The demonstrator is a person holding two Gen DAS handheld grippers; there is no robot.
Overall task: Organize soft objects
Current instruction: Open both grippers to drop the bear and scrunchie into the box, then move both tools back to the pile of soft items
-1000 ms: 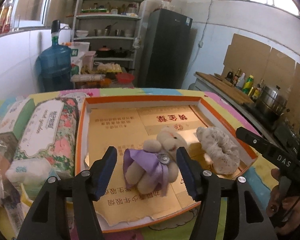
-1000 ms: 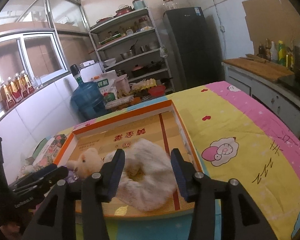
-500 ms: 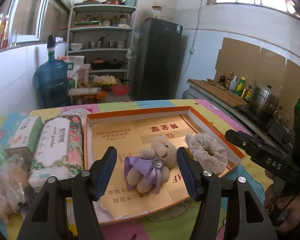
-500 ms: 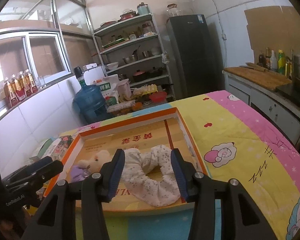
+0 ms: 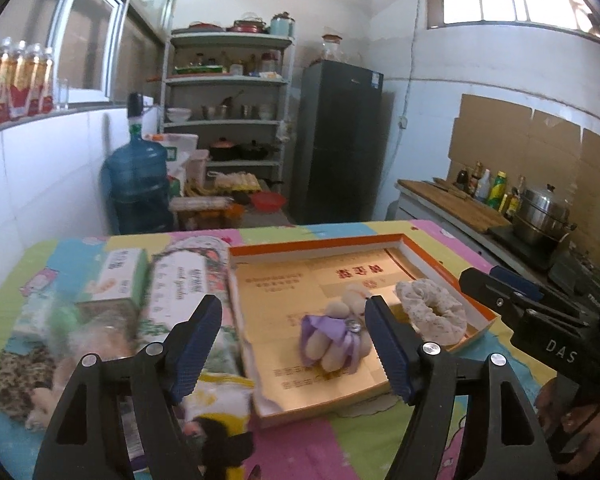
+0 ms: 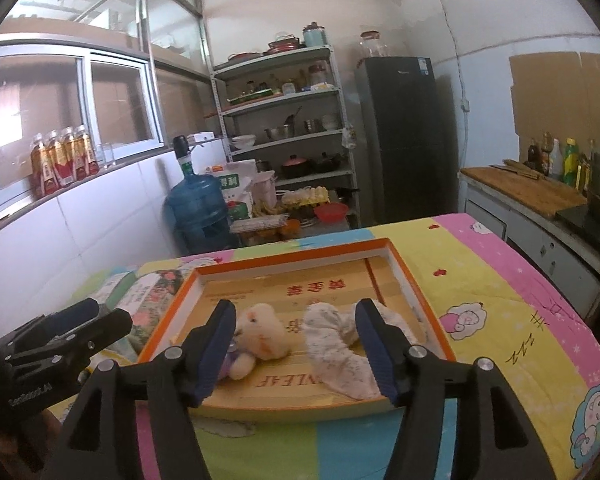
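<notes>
A shallow orange-rimmed box (image 5: 320, 247) (image 6: 292, 255) lies on the patchwork tablecloth. In it lie a small cream teddy bear with a purple bow (image 5: 336, 334) (image 6: 258, 336) and a white frilly scrunchie (image 5: 432, 314) (image 6: 340, 344). My left gripper (image 5: 292, 346) is open and empty, held above the box's near left edge. My right gripper (image 6: 296, 354) is open and empty, in front of the box, above the bear and scrunchie. More soft things lie left of the box: a leopard-print piece (image 5: 16, 372) and a black and yellow plush (image 5: 216, 436).
Tissue packs (image 5: 188, 284) and a green-white box (image 5: 114, 276) lie left of the orange box. A blue water jug (image 5: 138, 184), a shelf rack (image 5: 224, 120) and a black fridge (image 5: 340, 140) stand behind the table. A counter with bottles and a pot (image 5: 540, 212) is at the right.
Both grippers have drawn back and risen from the box, so the bear and scrunchie look smaller. The left view has swung left, showing more items beside the box.
</notes>
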